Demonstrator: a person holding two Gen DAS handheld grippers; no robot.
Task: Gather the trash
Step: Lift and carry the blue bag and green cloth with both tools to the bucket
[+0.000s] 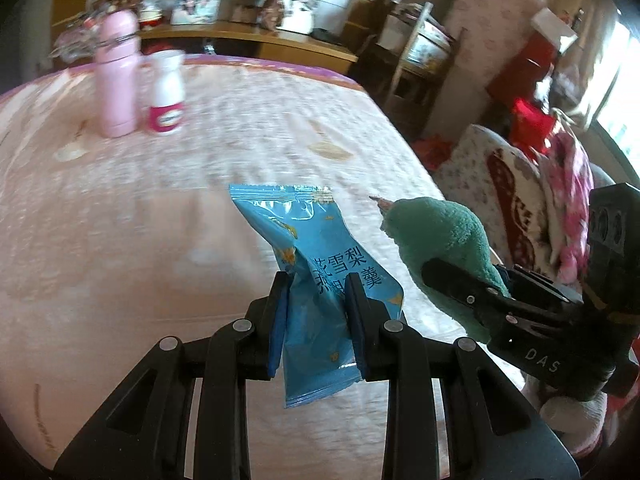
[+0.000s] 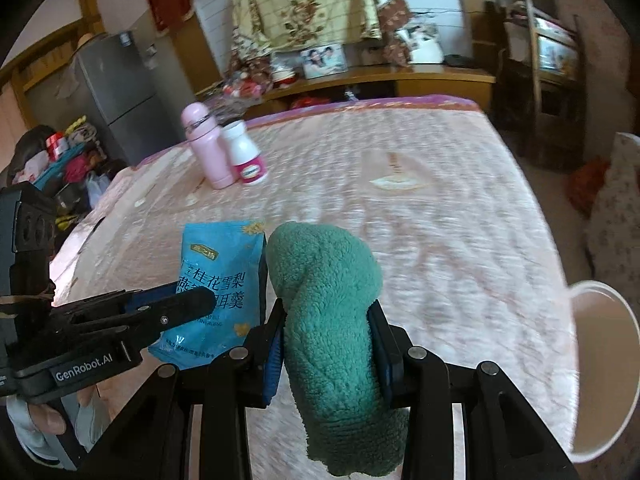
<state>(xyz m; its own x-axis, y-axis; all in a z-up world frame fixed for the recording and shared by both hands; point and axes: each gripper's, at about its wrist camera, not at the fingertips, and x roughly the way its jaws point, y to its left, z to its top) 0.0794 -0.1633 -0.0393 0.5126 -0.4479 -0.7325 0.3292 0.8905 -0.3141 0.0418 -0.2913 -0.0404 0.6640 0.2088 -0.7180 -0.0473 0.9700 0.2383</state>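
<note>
My left gripper [image 1: 316, 292] is shut on a blue snack wrapper [image 1: 320, 248] with Chinese print and holds it above the pink bedspread [image 1: 160, 220]. The wrapper also shows in the right wrist view [image 2: 216, 280], with the left gripper [image 2: 180, 304] clamped on it at the left. My right gripper [image 2: 326, 332] is shut on a folded green fleece cloth [image 2: 332, 320] that droops below the jaws. The cloth also shows in the left wrist view [image 1: 440, 248], held by the right gripper [image 1: 460, 280] just right of the wrapper.
A pink bottle [image 1: 118, 76] and a white bottle with a pink label [image 1: 166, 92] stand at the far left of the bed; both also show in the right wrist view. A white bin [image 2: 600, 360] stands at the bed's right edge. Shelves and clutter surround the bed.
</note>
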